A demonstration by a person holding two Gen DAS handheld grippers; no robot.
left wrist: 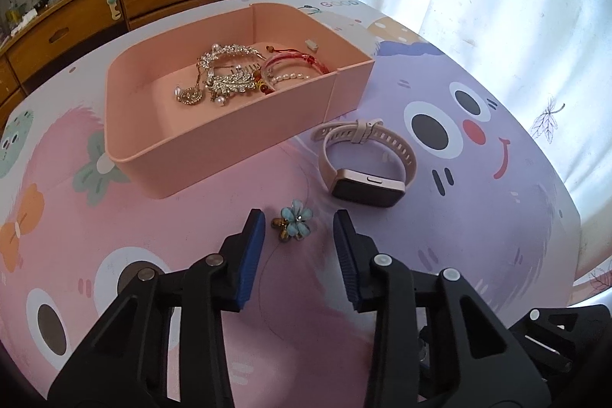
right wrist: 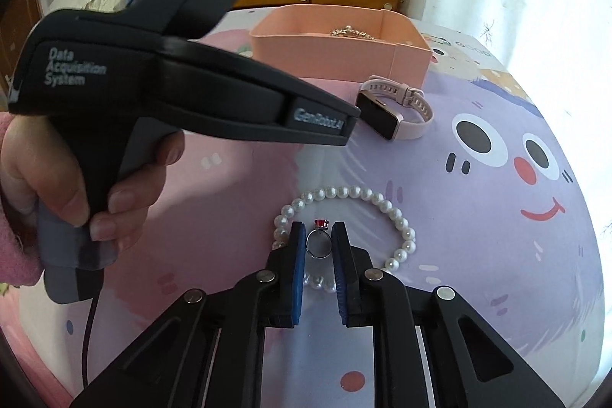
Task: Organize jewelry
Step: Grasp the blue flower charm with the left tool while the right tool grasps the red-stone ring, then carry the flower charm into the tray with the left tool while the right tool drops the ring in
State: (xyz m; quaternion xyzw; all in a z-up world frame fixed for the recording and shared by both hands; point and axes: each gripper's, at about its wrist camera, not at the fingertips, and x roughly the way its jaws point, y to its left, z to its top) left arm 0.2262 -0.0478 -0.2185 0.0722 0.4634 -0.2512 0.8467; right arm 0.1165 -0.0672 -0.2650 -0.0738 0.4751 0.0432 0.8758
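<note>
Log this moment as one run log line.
left hand-held gripper: open around flower clip | right hand-held gripper: shut on ring inside pearl bracelet | watch: beside pink box

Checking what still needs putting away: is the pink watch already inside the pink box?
No, the pink watch lies on the table mat just outside the pink box.

Left gripper (left wrist: 298, 222): jaws spread wide, blue-padded fingers (left wrist: 252, 255) angled down toward the table surface, nothing clamped between them. Right gripper (right wrist: 318, 236): jaws narrowed to a small gap, pads (right wrist: 298, 274) close on either side of a ring; contact cannot be confirmed. Left hand (right wrist: 76, 186): wrapped around the handle of its gripper, fingers curled at the front, pink sleeve at the wrist.
</note>
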